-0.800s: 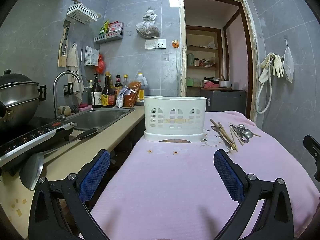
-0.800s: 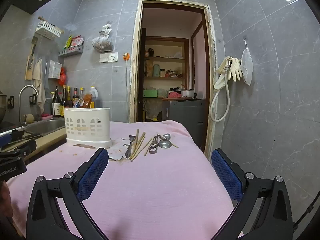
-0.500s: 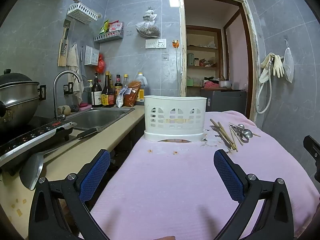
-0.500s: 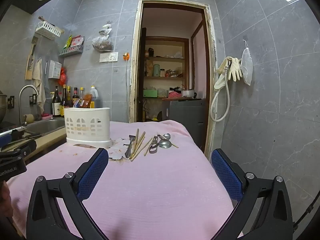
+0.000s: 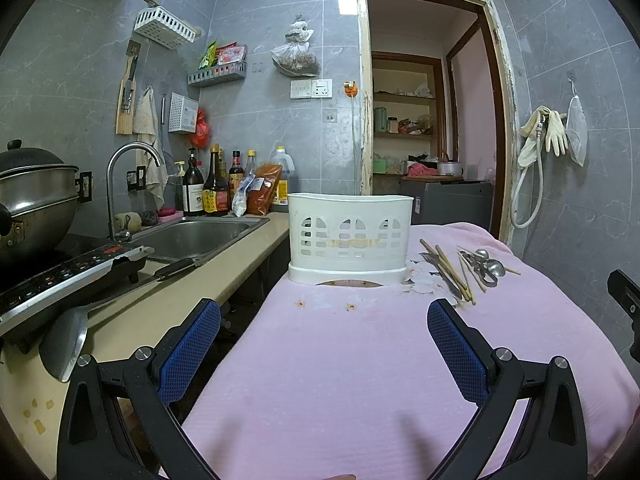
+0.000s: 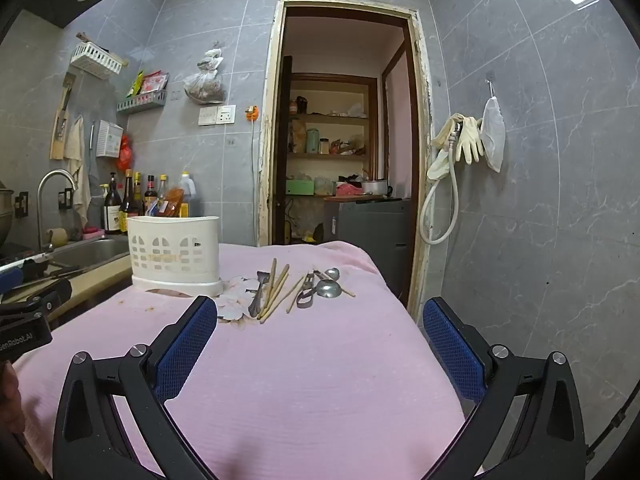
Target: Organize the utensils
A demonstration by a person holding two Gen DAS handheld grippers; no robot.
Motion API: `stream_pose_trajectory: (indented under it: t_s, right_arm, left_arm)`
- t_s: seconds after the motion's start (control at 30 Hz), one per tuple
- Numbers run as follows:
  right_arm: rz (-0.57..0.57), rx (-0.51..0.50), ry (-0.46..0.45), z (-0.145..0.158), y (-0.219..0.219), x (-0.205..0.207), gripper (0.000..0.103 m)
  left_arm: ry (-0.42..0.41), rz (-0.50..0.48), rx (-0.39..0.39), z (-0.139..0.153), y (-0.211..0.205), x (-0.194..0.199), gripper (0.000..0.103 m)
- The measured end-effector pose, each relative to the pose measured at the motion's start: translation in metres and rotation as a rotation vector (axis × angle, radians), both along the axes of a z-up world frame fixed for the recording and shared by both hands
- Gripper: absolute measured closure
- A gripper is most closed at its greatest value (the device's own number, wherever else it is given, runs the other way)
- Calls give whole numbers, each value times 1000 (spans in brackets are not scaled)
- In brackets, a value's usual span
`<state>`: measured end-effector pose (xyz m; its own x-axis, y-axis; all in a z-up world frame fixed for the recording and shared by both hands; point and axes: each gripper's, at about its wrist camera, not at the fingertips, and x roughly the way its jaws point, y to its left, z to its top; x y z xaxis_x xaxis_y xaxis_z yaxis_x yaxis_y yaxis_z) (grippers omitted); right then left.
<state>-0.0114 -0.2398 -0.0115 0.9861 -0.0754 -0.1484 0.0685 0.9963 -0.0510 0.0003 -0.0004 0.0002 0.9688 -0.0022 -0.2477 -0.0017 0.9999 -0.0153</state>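
A white slotted utensil basket (image 5: 350,238) stands on the pink cloth (image 5: 360,368), also in the right wrist view (image 6: 175,254). To its right lie wooden chopsticks (image 5: 450,270) (image 6: 276,288) and metal spoons (image 5: 486,266) (image 6: 326,284) in a loose pile. My left gripper (image 5: 324,350) is open and empty, hovering over the cloth well short of the basket. My right gripper (image 6: 320,346) is open and empty, short of the pile.
A counter on the left holds a sink (image 5: 196,234), a hob (image 5: 60,276) with a pot (image 5: 34,196), a ladle (image 5: 66,340) and bottles (image 5: 208,188). An open doorway (image 6: 344,140) is behind. The cloth drops off at the right edge (image 6: 416,320).
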Motion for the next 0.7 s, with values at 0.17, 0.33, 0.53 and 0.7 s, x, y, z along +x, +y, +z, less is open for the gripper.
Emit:
stream_pose_trajectory:
  t_s: [0.17,0.33,0.53,0.7]
  right_arm:
    - [3,-2,3,0,1,0,0]
    - [4,-1,3,0,1,0,0]
    - [2,-4,3,1,2,1,0]
    - [3,-3,4,1,2,1,0]
  left_arm:
    - [0,0,-1,0,0,0,1]
    - [-1,-1,-1,0,0,0,1]
    - [0,-1,0,0,0,0,1]
    - [0,0,-1,1,4,1,1]
